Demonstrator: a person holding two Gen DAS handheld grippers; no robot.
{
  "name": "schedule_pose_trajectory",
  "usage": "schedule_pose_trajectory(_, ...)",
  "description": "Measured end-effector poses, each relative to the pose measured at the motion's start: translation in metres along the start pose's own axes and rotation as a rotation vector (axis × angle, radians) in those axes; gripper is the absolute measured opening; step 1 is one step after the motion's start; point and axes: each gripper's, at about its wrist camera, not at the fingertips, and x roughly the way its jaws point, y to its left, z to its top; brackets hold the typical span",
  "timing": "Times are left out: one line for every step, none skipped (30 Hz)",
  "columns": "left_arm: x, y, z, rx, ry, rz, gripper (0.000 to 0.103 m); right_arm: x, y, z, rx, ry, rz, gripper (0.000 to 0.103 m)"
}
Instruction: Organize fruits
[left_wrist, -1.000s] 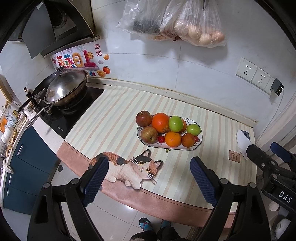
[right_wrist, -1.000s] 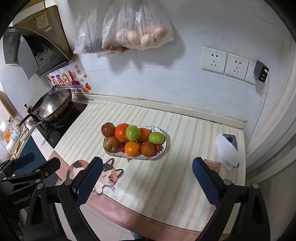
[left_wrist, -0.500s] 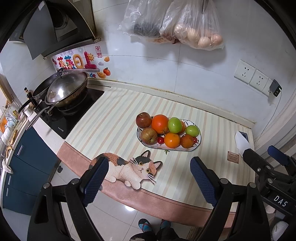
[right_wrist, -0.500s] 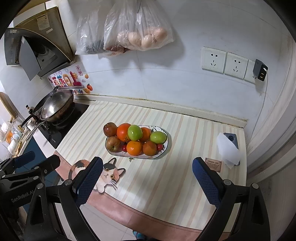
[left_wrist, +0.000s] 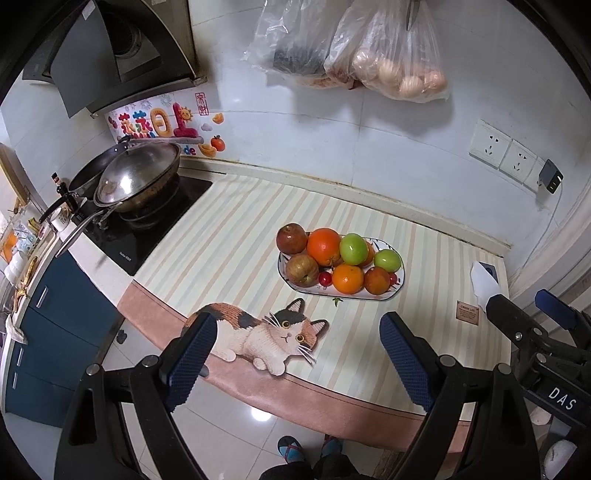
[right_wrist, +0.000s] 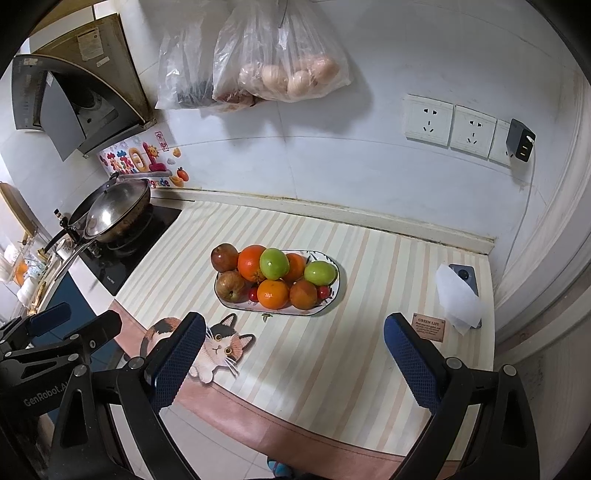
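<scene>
Item: plate (left_wrist: 398, 286) of fruit, oval, resting on a striped mat (left_wrist: 236, 236) on the counter; seen from the left wrist it lies at 12 o'clock beyond the fingers, well apart from them, and from the right wrist at about 11 o'clock. Contents: two green apples (right_wrist: 274, 263), two reddish-brown apples (left_wrist: 291, 238) at the 9 o'clock end, several oranges (left_wrist: 323, 241), small red cherry tomatoes (left_wrist: 325, 278). Left gripper (left_wrist: 297, 363): fingers spread wide, nothing between them, above the mat's near edge and a cat picture (left_wrist: 258, 332). Right gripper (right_wrist: 295, 360): fingers likewise spread, holding nothing. Also present: wok (left_wrist: 136, 177) on the stove at 10 o'clock; hanging bags (right_wrist: 258, 66) on the wall at 12 o'clock.
</scene>
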Motion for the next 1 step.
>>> schedule_pose_trajectory(-0.0016,0.0016,-0.0010,-0.002,-0.003,0.000,0.090,0.0007,-0.0004,0.0003,-0.001,0.000,-0.002,0.099)
